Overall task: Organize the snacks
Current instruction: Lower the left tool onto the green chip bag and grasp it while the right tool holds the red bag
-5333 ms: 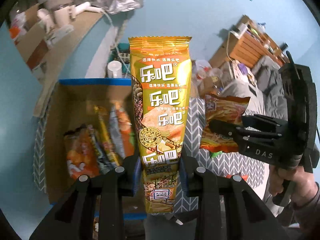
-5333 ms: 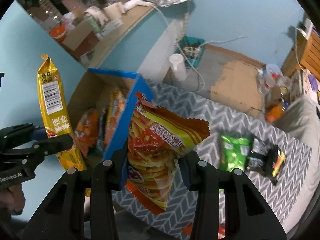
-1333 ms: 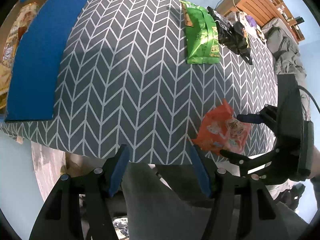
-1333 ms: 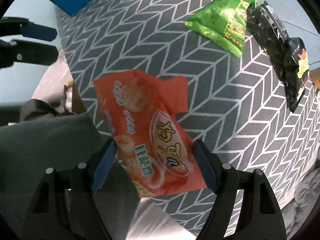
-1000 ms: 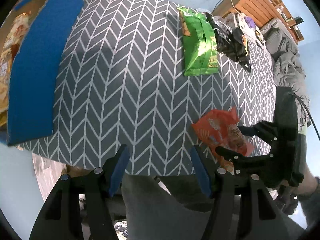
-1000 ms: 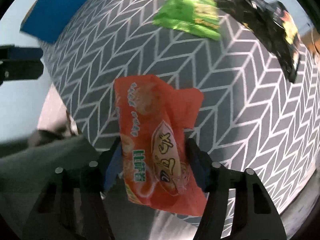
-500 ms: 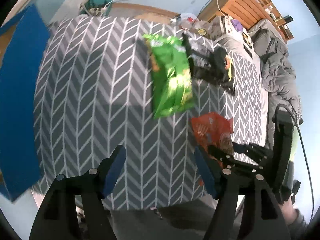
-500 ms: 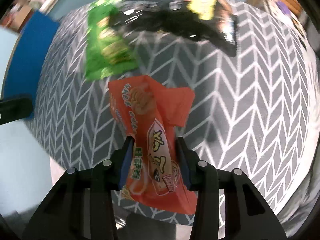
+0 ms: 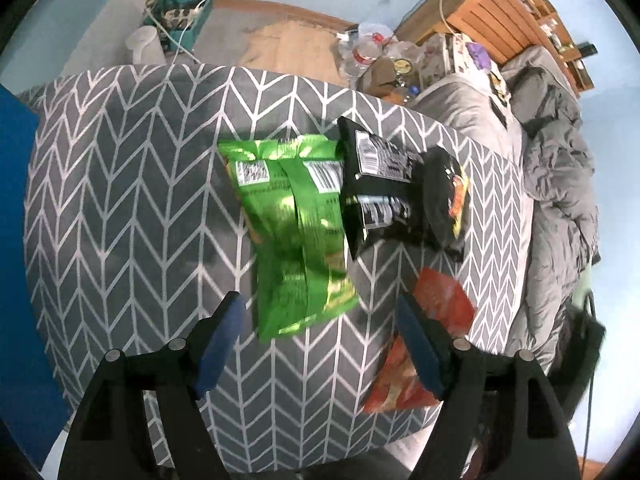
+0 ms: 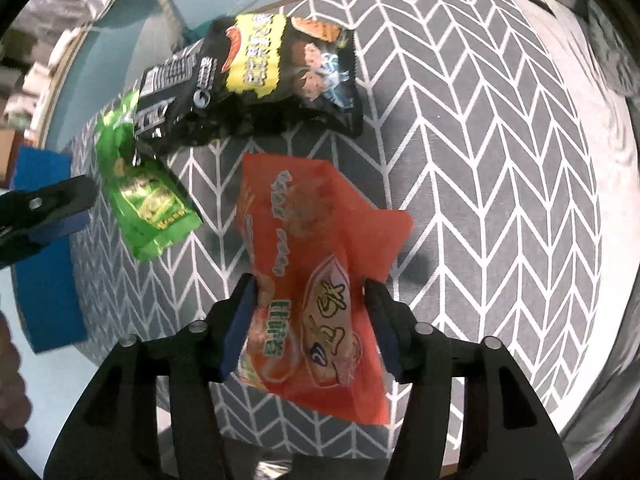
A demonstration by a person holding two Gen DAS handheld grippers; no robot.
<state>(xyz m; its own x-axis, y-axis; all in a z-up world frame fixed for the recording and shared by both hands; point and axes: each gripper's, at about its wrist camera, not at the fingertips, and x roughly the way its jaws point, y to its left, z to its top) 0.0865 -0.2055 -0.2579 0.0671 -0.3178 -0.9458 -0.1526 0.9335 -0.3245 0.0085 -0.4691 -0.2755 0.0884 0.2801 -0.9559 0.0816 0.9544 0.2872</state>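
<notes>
Altogether three snack bags: green bag (image 9: 294,232) (one), black bag (image 10: 256,80), orange bag (image 10: 316,292) between the opening right gripper (image 10: 310,328); left gripper (image 9: 320,344) widening, empty.

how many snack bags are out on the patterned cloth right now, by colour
green snack bag: 1
black snack bags: 2
orange snack bag, between the pads of the right tool: 1
total: 4

Grey quilt (image 9: 560,184), wooden shelf (image 9: 504,20)
</notes>
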